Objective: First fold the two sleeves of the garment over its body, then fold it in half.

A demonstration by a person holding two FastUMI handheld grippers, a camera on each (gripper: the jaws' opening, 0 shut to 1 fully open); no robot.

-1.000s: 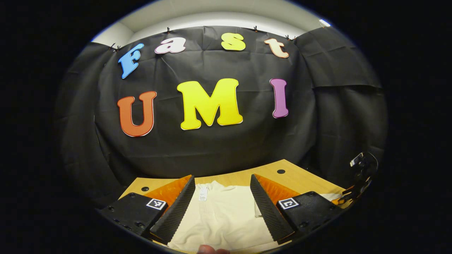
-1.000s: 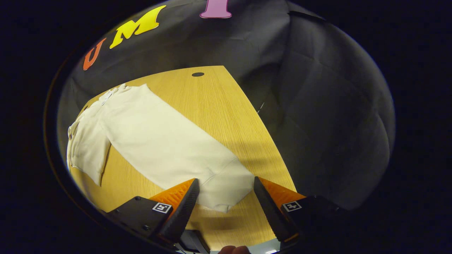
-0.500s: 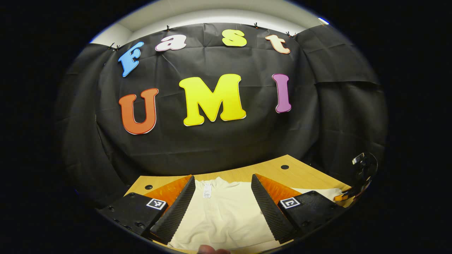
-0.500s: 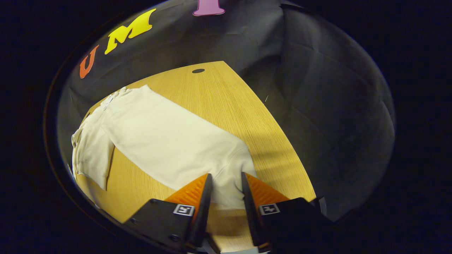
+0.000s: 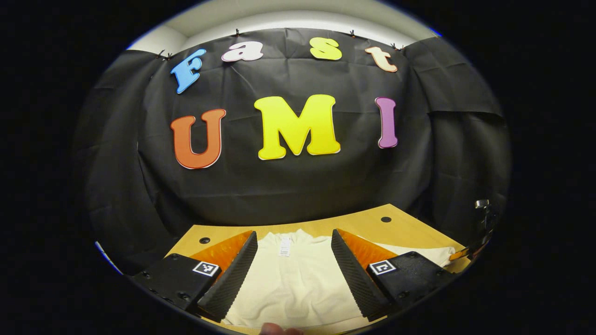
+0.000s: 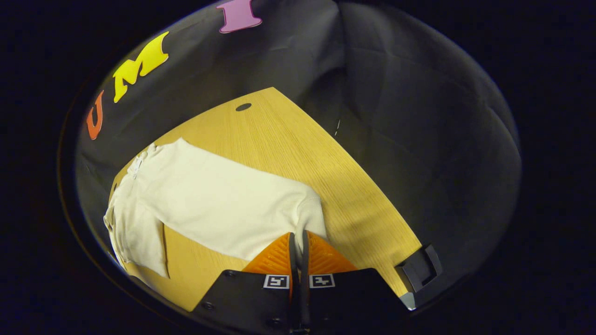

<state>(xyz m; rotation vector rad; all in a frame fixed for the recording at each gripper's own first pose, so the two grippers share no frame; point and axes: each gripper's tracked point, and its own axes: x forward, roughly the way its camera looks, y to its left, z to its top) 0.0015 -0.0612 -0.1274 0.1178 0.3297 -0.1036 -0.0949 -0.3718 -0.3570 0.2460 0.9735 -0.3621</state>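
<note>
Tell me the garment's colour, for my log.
Cream garment, plain; shows best in the right gripper view.

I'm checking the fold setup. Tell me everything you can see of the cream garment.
The cream garment is a soft, knit-looking top lying flat on the wooden table, a white label at its collar. One long sleeve stretches toward the right hand-held gripper, whose fingers are closed on the cuff. The left hand-held gripper hangs open over the body.
</note>
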